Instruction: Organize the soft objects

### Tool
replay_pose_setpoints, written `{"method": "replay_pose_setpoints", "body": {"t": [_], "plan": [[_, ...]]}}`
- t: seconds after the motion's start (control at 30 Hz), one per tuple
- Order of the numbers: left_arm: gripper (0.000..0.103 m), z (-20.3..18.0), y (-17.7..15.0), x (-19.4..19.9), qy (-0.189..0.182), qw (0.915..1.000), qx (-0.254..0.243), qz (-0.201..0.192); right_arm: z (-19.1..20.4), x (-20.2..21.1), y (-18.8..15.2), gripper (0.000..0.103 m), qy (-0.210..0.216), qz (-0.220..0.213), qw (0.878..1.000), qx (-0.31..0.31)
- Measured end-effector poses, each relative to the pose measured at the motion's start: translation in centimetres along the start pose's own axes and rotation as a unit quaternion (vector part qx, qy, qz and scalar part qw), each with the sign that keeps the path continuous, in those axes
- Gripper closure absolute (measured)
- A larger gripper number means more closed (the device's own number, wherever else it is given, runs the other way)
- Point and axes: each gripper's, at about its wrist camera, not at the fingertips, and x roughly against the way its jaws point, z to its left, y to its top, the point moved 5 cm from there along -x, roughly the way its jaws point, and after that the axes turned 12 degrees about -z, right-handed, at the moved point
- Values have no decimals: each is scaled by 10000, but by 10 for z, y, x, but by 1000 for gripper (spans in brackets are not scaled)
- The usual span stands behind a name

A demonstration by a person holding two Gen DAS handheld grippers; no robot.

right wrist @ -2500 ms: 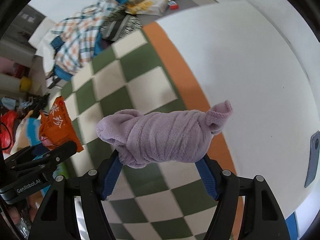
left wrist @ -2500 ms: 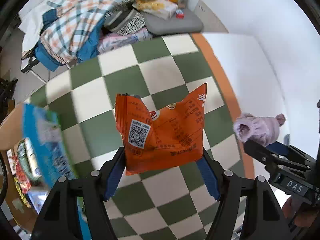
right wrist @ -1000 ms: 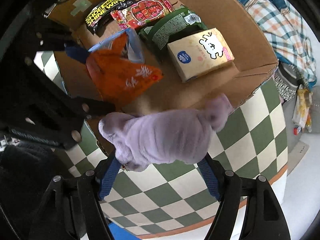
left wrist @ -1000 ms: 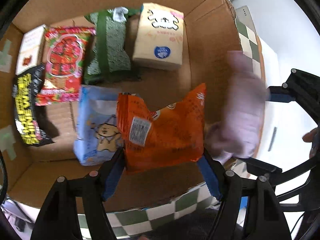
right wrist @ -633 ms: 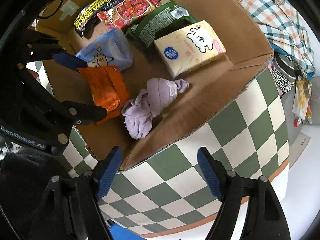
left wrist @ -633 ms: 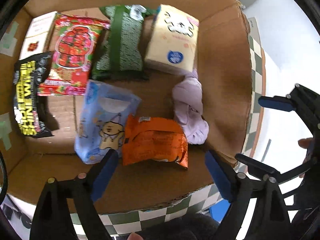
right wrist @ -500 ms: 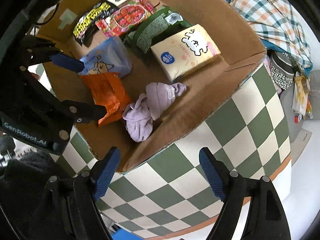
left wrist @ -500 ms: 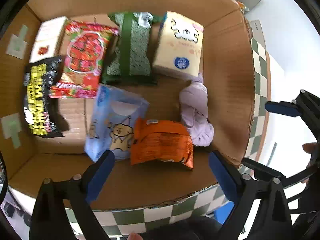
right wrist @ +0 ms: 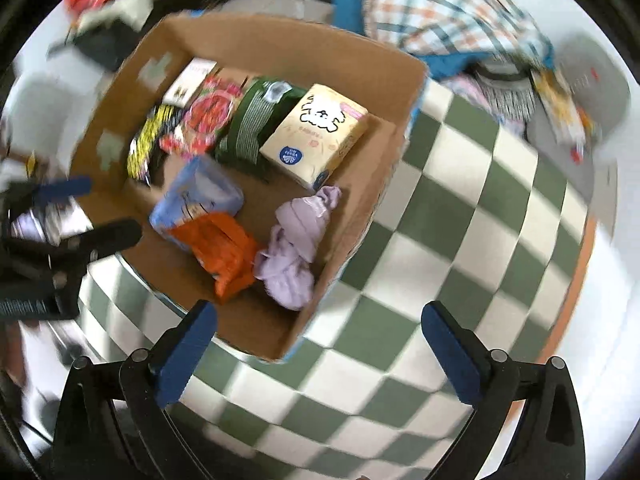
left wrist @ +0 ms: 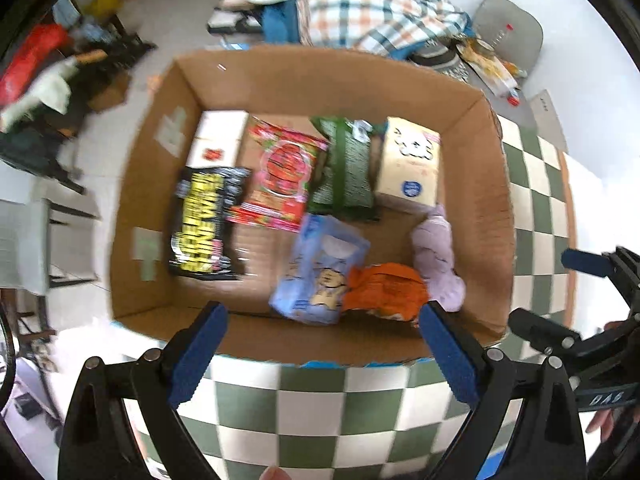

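Observation:
A cardboard box [left wrist: 492, 184] [right wrist: 404, 92] sits on the green-and-white checkered cloth [left wrist: 328, 412] [right wrist: 460, 248]. Inside lie an orange snack pack [left wrist: 380, 292] [right wrist: 224, 248], a lilac plush sock [left wrist: 436, 256] [right wrist: 296, 240], a light blue pack [left wrist: 320, 264] [right wrist: 196, 196], a cream tissue pack [left wrist: 408, 168] [right wrist: 316, 136], a green pack [left wrist: 346, 168] [right wrist: 252, 120], a red pack [left wrist: 282, 176] and a black-yellow pack [left wrist: 204, 224]. My left gripper [left wrist: 324, 348] is open and empty above the box's near wall. My right gripper [right wrist: 316, 340] is open and empty over the box's near corner.
A heap of plaid clothes [left wrist: 368, 12] [right wrist: 448, 16] lies beyond the box. A grey seat cushion with small items [left wrist: 504, 36] [right wrist: 576, 104] is at the far right. Cluttered floor and furniture [left wrist: 52, 80] are to the left. The cloth has an orange border [right wrist: 576, 280].
Both grippers let go: the orange pack and the lilac sock dropped into the box. Both grippers have since pulled back and up, away from the box.

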Motion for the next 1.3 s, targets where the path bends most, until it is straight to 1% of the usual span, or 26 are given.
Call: {"method": "replay_pose_setpoints", "body": {"t": [0.07, 0.1, 0.27, 0.33, 0.47, 0.57, 0.73, 0.83, 0.93, 1.03, 1.07, 1.23, 1.3], "plan": [[5, 0, -2, 6, 216, 9996, -103, -153, 0, 2, -4, 0, 59, -96, 9992, -382], [5, 1, -3, 11, 310, 9992, -130, -237, 1, 5, -6, 0, 4, -206, 9983, -538], [5, 7, -4, 23, 580, 9971, -85, -494, 6, 21, -16, 0, -363, -609, 9933, -912], [5, 9, -4, 28, 711, 9955, -101, -612, 6, 29, -18, 0, -616, -783, 9902, -977], [5, 11, -5, 35, 711, 9950, -16, -703, 6, 48, -22, 0, -891, -1079, 9827, -1215], [5, 11, -5, 43, 699, 9945, 32, -779, 6, 59, -23, 0, -999, -1205, 9787, -1330], [5, 7, -4, 70, 639, 9929, 19, -1006, 10, 73, -28, 0, -962, -1270, 9763, -1467], [5, 2, -7, 93, 573, 9924, -28, -1085, 14, 90, -34, 0, -909, -1370, 9744, -1535], [5, -4, -11, 126, 544, 9902, -98, -1285, 18, 120, -41, 0, -848, -1573, 9704, -1626], [5, -9, -14, 159, 530, 9870, -192, -1503, 23, 158, -50, 0, -834, -1823, 9650, -1692], [5, -10, -15, 170, 508, 9861, -207, -1569, 26, 177, -54, 0, -858, -1958, 9619, -1707], [5, -18, -25, 215, 468, 9819, -316, -1807, 42, 240, -71, 0, -1001, -2379, 9525, -1614], [5, -23, -30, 228, 461, 9811, -399, -1838, 47, 257, -77, 0, -1069, -2483, 9494, -1597]]}}
